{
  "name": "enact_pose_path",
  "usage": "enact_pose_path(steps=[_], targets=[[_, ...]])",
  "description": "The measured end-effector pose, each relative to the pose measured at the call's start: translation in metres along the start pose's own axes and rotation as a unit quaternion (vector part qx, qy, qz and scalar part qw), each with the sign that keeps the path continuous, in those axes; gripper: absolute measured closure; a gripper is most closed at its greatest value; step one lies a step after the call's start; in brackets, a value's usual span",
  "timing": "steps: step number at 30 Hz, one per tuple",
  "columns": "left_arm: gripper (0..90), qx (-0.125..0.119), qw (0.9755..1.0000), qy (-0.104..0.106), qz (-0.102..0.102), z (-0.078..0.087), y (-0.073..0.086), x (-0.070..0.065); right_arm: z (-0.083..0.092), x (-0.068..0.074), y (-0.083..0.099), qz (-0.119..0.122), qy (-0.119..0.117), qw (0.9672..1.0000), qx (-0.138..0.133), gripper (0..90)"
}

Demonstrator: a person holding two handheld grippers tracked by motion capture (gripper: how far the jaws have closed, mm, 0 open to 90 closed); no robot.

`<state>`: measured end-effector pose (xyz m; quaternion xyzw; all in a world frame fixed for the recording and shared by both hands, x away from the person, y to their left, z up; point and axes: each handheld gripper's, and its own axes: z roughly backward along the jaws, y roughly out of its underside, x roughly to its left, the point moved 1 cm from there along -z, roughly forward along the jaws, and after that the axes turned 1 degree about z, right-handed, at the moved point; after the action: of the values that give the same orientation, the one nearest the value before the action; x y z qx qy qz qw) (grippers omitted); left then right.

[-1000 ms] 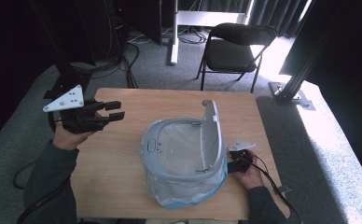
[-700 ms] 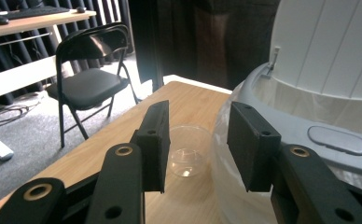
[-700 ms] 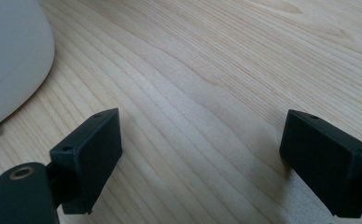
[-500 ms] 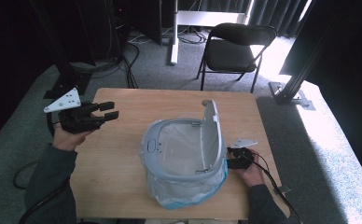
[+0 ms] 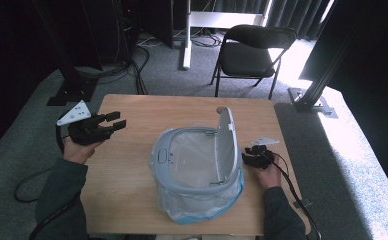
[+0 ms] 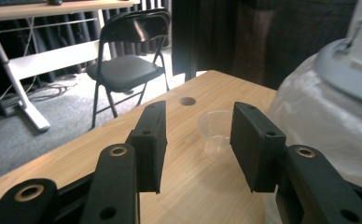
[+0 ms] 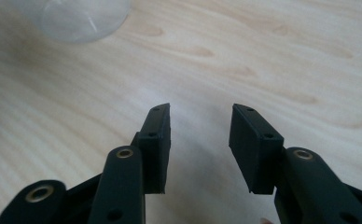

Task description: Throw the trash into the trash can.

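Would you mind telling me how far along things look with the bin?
Done: the bin has a bag fitted and its lid up. In hand: nothing; the left tool and right tool are open. Left: perhaps the clear cup, lying on the table.

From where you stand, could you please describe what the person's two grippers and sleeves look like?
Both are black two-jaw tools. The left gripper carries a pale grey three-cornered plate, as does the right gripper, and a black cable trails from each. In the gripper views, the flat rectangular pads sit on arms with brass-coloured pivot bushings. The sleeves are dark grey-green.
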<state>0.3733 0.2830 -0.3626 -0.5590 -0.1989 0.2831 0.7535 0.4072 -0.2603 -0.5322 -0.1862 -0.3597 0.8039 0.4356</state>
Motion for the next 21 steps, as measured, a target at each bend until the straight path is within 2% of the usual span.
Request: enact_pose_path(steps=[4, 9, 17, 21], targets=[[55.9, -0.010, 0.9998, 0.006, 0.015, -0.002, 0.009, 0.003, -0.005, 0.000, -0.011, 0.003, 0.008, 1.0000, 0.002, 58.2], [55.9, -0.006, 0.9998, -0.001, 0.019, -0.005, 0.015, 0.005, -0.010, 0.002, -0.020, 0.006, 0.011, 0.9999, 0.005, 59.4], [55.8, 0.000, 0.9996, -0.005, 0.026, -0.008, 0.023, 0.007, -0.020, 0.002, -0.024, -0.005, 0.018, 0.9997, 0.018, 60.9], [55.8, 0.000, 0.9996, -0.006, 0.026, -0.007, 0.024, 0.007, -0.024, 0.001, -0.028, -0.020, 0.029, 0.9991, 0.024, 62.4]])
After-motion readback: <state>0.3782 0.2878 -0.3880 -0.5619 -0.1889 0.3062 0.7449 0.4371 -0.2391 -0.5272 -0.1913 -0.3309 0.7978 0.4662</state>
